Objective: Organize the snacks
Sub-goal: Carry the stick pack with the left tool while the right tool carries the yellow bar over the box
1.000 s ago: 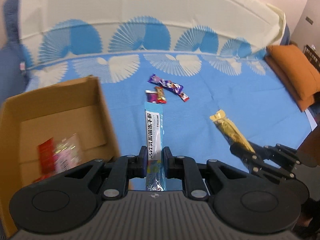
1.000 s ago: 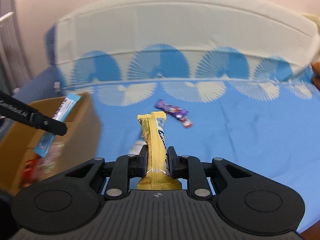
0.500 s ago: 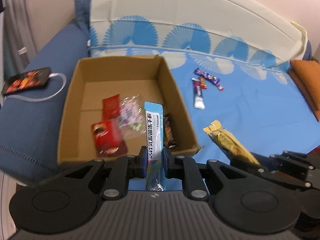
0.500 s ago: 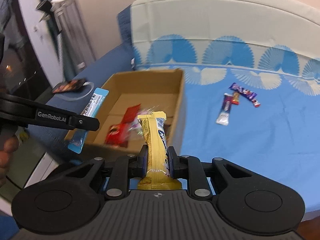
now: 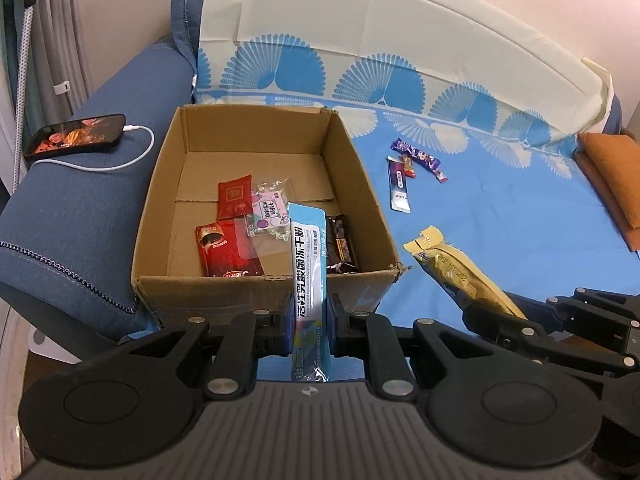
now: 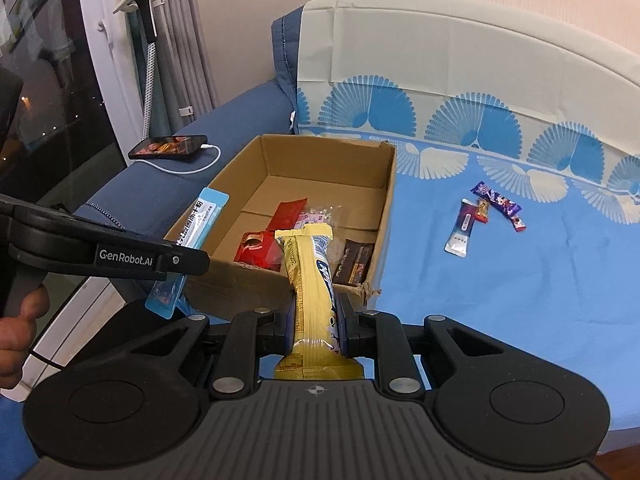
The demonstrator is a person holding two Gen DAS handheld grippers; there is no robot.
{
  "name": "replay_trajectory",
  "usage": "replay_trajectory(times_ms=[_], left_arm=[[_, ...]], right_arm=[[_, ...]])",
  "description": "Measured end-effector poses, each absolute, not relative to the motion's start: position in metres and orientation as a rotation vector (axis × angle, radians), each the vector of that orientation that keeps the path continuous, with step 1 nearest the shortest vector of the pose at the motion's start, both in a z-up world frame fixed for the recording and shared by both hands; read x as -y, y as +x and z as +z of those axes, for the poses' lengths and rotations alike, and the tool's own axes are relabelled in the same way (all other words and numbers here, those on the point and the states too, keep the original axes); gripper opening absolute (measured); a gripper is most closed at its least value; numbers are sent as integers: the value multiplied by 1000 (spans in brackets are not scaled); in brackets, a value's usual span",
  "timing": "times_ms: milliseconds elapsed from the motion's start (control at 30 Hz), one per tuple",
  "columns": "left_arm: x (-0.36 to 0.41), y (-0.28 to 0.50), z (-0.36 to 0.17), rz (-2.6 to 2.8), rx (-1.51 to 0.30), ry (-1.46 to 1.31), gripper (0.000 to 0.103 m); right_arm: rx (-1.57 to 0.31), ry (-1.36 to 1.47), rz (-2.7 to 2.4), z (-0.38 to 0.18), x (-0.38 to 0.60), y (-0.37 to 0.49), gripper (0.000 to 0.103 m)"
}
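Phone (image 5: 74,137) on charging cable, lying on blue sofa arm at far left. Cardboard box (image 5: 256,292) just beside it on blue patterned cover (image 5: 500,236); red packets, clear sachet, dark bar inside. Left gripper (image 5: 309,322) clamped tight on light-blue stick packet (image 5: 307,264), held over box's near wall. Right gripper (image 6: 316,322) clamped on yellow snack bar (image 6: 310,276), near box's near right corner. Small wrapped snacks (image 5: 412,168) loose on cover, right of box

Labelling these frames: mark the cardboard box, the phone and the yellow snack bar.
cardboard box (image 5: 264,290), left wrist view, near wall.
phone (image 5: 74,138), left wrist view, screen.
yellow snack bar (image 6: 310,276), right wrist view, wrapper middle.
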State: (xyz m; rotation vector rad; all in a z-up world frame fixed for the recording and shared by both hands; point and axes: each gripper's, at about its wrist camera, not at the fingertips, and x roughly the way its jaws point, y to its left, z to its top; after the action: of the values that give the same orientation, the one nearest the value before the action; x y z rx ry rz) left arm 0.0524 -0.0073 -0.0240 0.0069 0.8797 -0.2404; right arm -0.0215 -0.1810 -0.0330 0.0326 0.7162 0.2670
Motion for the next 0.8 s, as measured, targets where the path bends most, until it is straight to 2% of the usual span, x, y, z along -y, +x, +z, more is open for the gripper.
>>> replay_trajectory(times_ms=[800], left_arm=[[2, 49, -21, -241, -866, -22, 17]], right_arm=[[-720, -7, 268, -32, 176, -22, 22]])
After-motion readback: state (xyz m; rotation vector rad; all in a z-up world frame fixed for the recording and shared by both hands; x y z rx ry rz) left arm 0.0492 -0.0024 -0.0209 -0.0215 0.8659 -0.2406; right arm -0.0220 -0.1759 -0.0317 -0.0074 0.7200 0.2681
